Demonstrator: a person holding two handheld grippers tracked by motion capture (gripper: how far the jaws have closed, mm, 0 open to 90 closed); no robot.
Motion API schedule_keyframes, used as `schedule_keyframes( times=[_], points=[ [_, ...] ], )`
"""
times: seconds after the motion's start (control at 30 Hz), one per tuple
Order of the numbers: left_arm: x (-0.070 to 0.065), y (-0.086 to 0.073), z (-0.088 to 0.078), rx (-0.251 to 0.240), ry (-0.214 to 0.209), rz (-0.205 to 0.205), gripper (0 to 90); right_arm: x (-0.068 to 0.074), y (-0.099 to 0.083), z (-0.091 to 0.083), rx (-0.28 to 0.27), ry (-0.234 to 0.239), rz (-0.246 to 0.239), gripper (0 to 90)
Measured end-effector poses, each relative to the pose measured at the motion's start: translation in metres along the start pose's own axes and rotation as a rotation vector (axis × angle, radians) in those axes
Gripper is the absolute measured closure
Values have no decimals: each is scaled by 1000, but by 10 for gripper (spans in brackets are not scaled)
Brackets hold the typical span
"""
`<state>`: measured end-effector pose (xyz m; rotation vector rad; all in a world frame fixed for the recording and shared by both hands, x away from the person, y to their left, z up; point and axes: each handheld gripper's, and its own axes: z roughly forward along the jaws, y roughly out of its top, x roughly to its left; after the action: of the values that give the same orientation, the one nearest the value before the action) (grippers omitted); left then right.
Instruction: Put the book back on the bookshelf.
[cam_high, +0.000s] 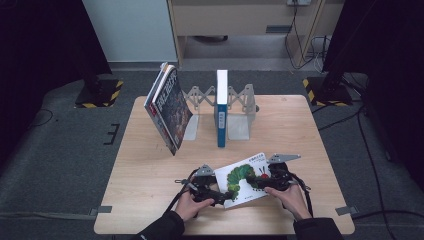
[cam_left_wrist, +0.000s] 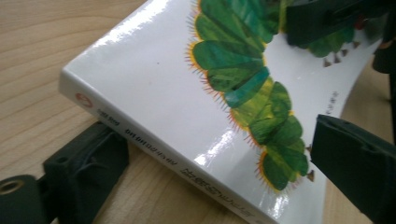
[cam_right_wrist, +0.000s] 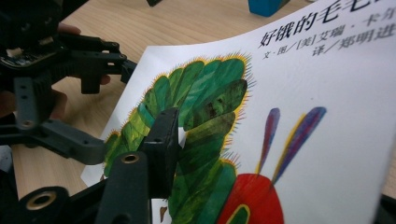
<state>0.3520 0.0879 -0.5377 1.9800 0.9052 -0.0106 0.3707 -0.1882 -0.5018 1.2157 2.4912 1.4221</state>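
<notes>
Glossy white picture book (cam_high: 243, 178) with the green caterpillar on the cover, so expect it to be slick; the shine across the cover in the left gripper view says jaws could slide on it if they only pinch flat faces. It looks thin and light, and the cover bows a bit, so it's stiff at the spine and floppy at the open edge. I'd grab it near the spine or across a corner, not mid-page.

It sits at the near edge of the wooden table (cam_high: 150, 175), right between both hands, one end lifted off the wood. The left gripper (cam_high: 216, 192) is at its left side: one jaw sits under the spine edge, the other over the cover, straddling the book, but I can't tell if they're actually clamping. The right gripper (cam_high: 260, 181) comes in from the right with a jaw lying on the caterpillar art; its jaws look loosened, not squeezing.

Farther back, a blue book (cam_high: 221, 107) stands upright in the expanding metal bookend rack (cam_high: 240, 107), with two more books (cam_high: 167, 107) leaning at its left
</notes>
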Motion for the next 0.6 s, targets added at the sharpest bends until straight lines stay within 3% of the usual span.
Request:
schedule_keyframes(
  times=[0.07,0.1,0.33,0.6],
  points=[
    [0,0,0,0,0,2,81,1,0,-1,-9,0,6,485],
    [2,0,-1,-6,-12,-11,82,1,1,-2,-19,-18,-10,429],
    [4,0,-2,-9,-11,-15,111,3,2,-6,-26,-73,-35,346],
    [3,0,-2,-3,3,1,139,-2,-2,-4,13,-105,-6,361]
  ],
)
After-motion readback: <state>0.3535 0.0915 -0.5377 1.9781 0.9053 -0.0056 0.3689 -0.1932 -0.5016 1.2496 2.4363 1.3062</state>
